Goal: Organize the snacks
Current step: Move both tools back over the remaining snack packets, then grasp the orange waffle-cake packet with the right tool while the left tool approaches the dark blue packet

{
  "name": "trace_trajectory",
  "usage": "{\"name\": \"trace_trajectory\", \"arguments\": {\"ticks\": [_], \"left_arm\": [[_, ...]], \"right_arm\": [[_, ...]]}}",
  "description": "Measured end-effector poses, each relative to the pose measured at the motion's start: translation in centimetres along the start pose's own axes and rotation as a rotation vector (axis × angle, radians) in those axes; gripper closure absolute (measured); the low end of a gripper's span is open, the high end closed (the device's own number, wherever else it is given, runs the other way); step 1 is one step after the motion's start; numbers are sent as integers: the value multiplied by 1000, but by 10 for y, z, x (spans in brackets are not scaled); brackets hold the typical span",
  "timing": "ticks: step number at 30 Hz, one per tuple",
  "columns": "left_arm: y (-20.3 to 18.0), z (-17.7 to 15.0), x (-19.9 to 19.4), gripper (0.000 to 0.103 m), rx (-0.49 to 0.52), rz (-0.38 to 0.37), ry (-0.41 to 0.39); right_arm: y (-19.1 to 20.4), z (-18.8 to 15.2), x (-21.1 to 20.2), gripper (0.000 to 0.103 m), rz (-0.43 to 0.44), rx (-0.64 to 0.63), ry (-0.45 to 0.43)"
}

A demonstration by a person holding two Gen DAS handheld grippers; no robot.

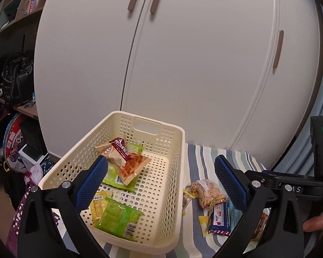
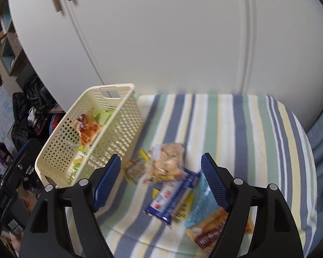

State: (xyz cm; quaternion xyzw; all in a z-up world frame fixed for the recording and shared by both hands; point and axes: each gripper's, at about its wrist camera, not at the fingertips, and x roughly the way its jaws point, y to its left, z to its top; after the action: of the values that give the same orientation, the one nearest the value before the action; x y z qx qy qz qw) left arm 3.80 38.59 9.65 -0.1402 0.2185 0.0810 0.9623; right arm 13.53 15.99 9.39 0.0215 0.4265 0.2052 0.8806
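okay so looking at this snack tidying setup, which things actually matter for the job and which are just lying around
Part of the job:
- cream basket, already holding the waffle packet and green packets
- loose snacks on the striped cloth: clear cracker bag, blue wrapped bar
- left gripper and right gripper, both open

Just lying about:
- white wardrobe
- black backpack
- bookshelf

One cream perforated basket point(image 1: 172, 172) is seen on one striped cloth point(image 2: 236, 124). Inside the basket, four snack packets are counted: one waffle packet point(image 1: 127, 161), two green packets point(image 1: 118, 219), and one yellow packet point(image 1: 99, 204). At 3 o'clock from the basket, one clear bag of biscuits point(image 1: 206, 190) and one blue wrapped packet point(image 1: 219, 219) are counted, plus further packets too blurred to number.
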Motion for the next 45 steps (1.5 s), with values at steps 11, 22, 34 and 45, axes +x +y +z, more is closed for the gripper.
{"name": "trace_trajectory", "arguments": {"ticks": [11,22,34,45], "left_arm": [[-31,-11,0,3,34,-156,49],[-54,-21,4,2,117,-186,78],[-51,-24,15,3,123,-161,110],[-65,-34,23,2,173,-178,145]], "right_arm": [[-61,-61,-19,19,-117,71,56],[-71,-98,5,19,-109,178,148],[-72,-95,47,19,-147,167,240],[-97,-97,46,52,-184,134,238]]}}
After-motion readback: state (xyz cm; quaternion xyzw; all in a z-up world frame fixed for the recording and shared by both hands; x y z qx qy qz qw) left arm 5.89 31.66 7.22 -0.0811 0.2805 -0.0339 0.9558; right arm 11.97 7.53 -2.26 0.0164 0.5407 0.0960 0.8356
